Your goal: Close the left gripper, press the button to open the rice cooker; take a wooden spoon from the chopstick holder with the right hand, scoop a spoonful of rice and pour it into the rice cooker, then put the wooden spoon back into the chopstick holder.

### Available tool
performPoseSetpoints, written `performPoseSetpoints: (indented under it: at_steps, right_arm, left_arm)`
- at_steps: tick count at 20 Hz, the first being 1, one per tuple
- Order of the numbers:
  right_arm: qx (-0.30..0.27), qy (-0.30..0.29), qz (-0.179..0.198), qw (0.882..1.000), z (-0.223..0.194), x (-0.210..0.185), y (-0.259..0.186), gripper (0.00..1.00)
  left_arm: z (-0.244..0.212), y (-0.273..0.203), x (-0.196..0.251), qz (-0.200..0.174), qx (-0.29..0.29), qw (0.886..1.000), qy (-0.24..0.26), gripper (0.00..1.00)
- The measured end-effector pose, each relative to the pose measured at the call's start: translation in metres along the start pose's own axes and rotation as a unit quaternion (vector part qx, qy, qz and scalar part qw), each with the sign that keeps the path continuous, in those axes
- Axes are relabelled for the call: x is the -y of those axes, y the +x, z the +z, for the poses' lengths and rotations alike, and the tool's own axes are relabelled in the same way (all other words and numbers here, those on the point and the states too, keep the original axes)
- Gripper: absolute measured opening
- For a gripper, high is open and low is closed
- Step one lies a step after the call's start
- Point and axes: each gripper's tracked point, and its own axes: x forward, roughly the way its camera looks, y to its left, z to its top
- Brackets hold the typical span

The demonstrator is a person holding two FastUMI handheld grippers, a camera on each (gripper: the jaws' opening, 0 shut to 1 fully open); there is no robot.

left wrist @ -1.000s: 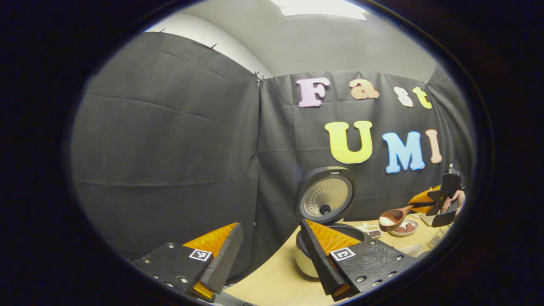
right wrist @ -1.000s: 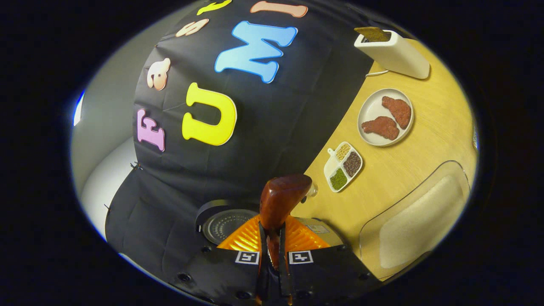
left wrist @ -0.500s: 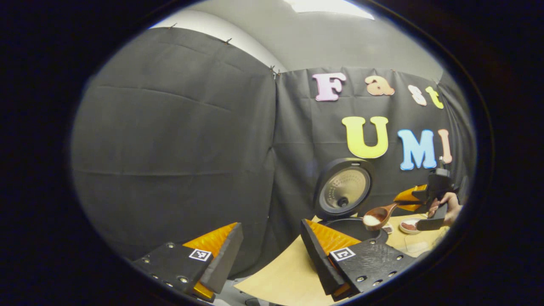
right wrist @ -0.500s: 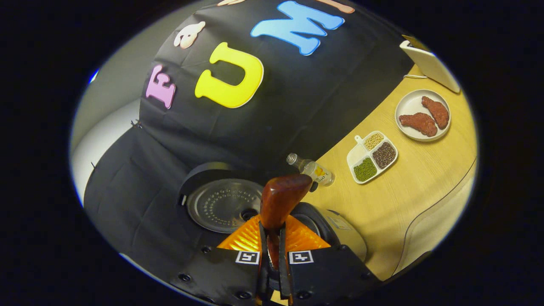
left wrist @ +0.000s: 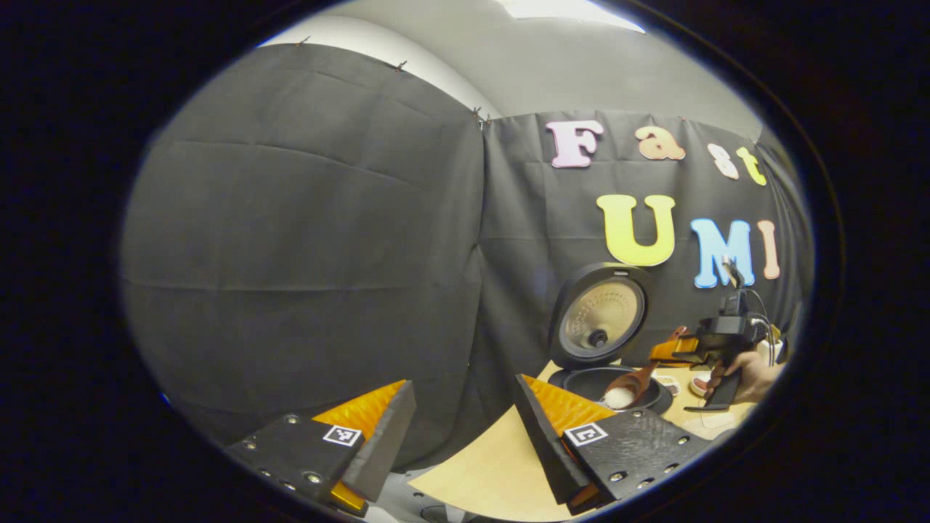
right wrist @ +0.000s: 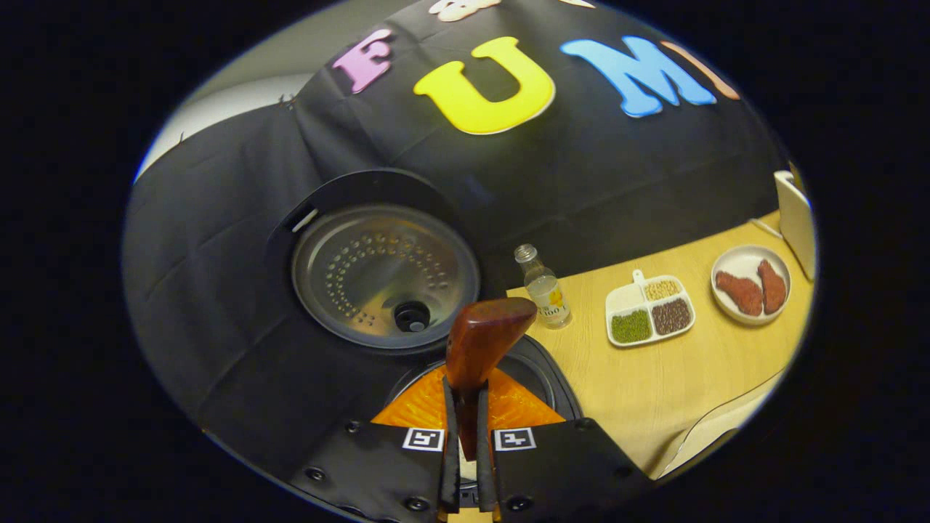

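Observation:
The rice cooker (left wrist: 609, 383) stands with its lid (left wrist: 600, 317) raised; its round inner plate (right wrist: 385, 277) faces the right gripper view. A wooden spoon (left wrist: 626, 386) carries white rice and tips bowl-down over the cooker's pot (right wrist: 541, 372). My right gripper (right wrist: 466, 398) is shut on the spoon's handle, and the spoon's bowl (right wrist: 483, 340) shows from behind just above the pot rim. Farther off, a hand (left wrist: 750, 372) holds this right gripper (left wrist: 699, 349). My left gripper (left wrist: 461, 407) hangs open with nothing between its fingers, left of the cooker near the table's edge.
On the wooden table (right wrist: 676, 378) stand a small glass bottle (right wrist: 545, 288), a divided dish of grains (right wrist: 651, 309), a plate with two pieces of meat (right wrist: 748, 290) and a white box-shaped appliance (right wrist: 796, 218). A clear container's rim (right wrist: 716, 434) sits at the near right.
The right gripper carried the spoon leftward from beside the cooker to over the pot and tipped its bowl down. The left gripper stayed open and swung a little to the left.

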Motion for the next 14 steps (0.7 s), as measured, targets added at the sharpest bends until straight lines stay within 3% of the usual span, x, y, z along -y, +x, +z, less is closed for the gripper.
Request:
performPoseSetpoints:
  at_steps: [3, 7, 9, 13, 14]
  right_arm:
    - [0.017, -0.130, 0.007, 0.991, 0.004, -0.018, 0.000, 0.11]
    - [0.038, -0.259, 0.013, 0.965, 0.008, -0.034, -0.004, 0.11]
    - [0.047, -0.309, 0.011, 0.950, 0.009, -0.039, -0.003, 0.11]
    - [0.083, -0.414, -0.007, 0.906, 0.018, -0.043, -0.010, 0.11]
    - [0.087, -0.420, -0.007, 0.904, 0.018, -0.044, -0.011, 0.11]
  left_arm:
    - [0.000, 0.001, 0.004, -0.002, 0.003, 1.000, -0.001, 0.86]
    - [-0.002, 0.000, 0.009, -0.004, 0.003, 1.000, -0.005, 0.87]
    - [-0.004, 0.000, 0.010, -0.003, 0.004, 1.000, -0.004, 0.86]
    - [-0.004, 0.002, 0.010, -0.001, 0.005, 1.000, -0.007, 0.86]
    - [-0.003, 0.002, 0.010, -0.002, 0.006, 1.000, -0.008, 0.86]
